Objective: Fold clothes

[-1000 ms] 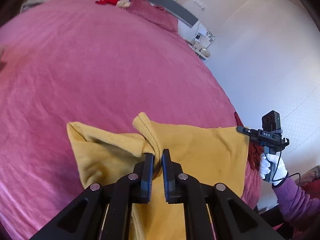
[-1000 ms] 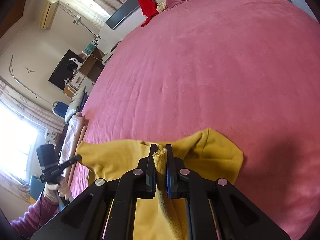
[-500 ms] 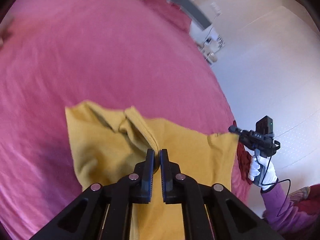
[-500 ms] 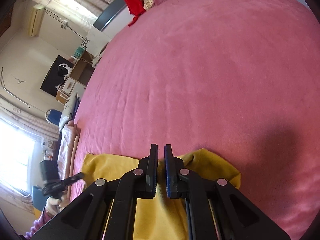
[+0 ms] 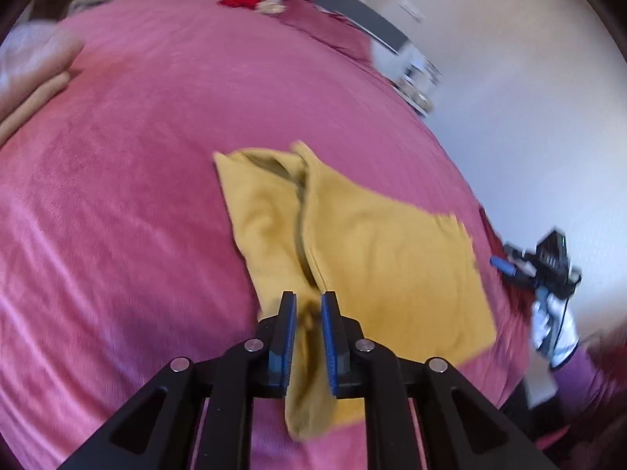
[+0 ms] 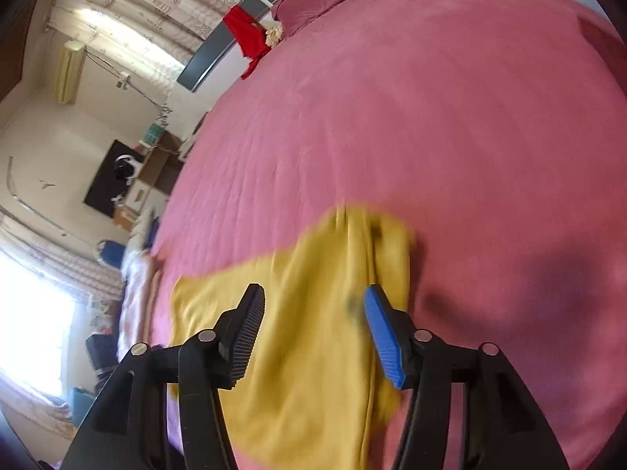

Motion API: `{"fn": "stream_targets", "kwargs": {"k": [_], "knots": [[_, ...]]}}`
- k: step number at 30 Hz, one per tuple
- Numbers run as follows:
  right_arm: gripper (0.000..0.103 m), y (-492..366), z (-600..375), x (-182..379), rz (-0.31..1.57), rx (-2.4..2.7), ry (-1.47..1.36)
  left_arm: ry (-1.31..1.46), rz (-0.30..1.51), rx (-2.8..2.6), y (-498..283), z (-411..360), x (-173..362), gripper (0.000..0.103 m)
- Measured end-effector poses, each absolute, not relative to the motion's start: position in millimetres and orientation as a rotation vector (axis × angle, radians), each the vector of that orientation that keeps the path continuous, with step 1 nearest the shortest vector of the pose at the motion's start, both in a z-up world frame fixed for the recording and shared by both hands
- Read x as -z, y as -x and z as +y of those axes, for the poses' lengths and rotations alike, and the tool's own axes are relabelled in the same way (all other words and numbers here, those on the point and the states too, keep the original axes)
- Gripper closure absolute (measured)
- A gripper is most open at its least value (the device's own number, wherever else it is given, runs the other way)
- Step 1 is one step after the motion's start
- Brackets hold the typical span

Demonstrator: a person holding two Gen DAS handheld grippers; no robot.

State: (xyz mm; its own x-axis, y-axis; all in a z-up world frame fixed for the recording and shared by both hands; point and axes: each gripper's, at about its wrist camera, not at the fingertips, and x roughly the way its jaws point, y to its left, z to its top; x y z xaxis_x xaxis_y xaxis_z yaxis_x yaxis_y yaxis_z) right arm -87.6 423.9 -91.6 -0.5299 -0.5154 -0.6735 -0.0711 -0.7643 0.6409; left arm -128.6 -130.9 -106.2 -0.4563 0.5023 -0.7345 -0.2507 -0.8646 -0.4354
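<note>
We see the yellow garment [image 5: 364, 258] lying folded on the pink bed [image 5: 137, 180]. Our left hand-held gripper [image 5: 308, 305] is slightly parted above it; our right hand-held gripper [image 6: 313, 305] is spread wide, holding nothing.

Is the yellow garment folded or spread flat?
Folded: the yellow garment lies on the pink bedspread, one flap doubled over along a lengthwise crease.

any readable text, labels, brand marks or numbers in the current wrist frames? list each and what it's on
None readable.
The other gripper's body, seen from the left wrist, carries pale marks too blurred to read.
A green sign on the far wall in the right wrist view is too small to read.
The yellow garment, pink bedspread and red cloth show no print or label.
</note>
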Motion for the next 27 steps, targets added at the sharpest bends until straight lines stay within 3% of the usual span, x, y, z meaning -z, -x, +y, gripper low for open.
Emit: {"fn": "stream_targets", "kwargs": {"k": [4,8,13,20,21,23,27], "knots": [[0.047,43,420,107,-0.981,2.331,-1.370,1.254,-0.102,-2.322,89,-107,109,0.091],[0.047,-1,416,122,-1.049,2.297,-1.392,1.287,0.007,-2.388,89,-97,126,0.091],[0.047,-42,412,140,-1.127,2.251,-1.412,1.352,-0.101,-2.327,102,-107,139,0.091],[0.047,-27,393,144,-0.986,2.276,-1.457,1.429,-0.289,-2.198,101,-137,141,0.099],[0.055,-27,388,144,-0.925,2.286,-1.466,1.427,-0.283,-2.190,95,-141,139,0.099],[0.089,-22,378,146,-0.830,2.249,-1.532,1.429,-0.235,-2.143,86,-139,133,0.100],[0.089,-15,383,128,-0.779,2.221,-1.533,1.393,-0.172,-2.079,66,-142,114,0.100]]}}
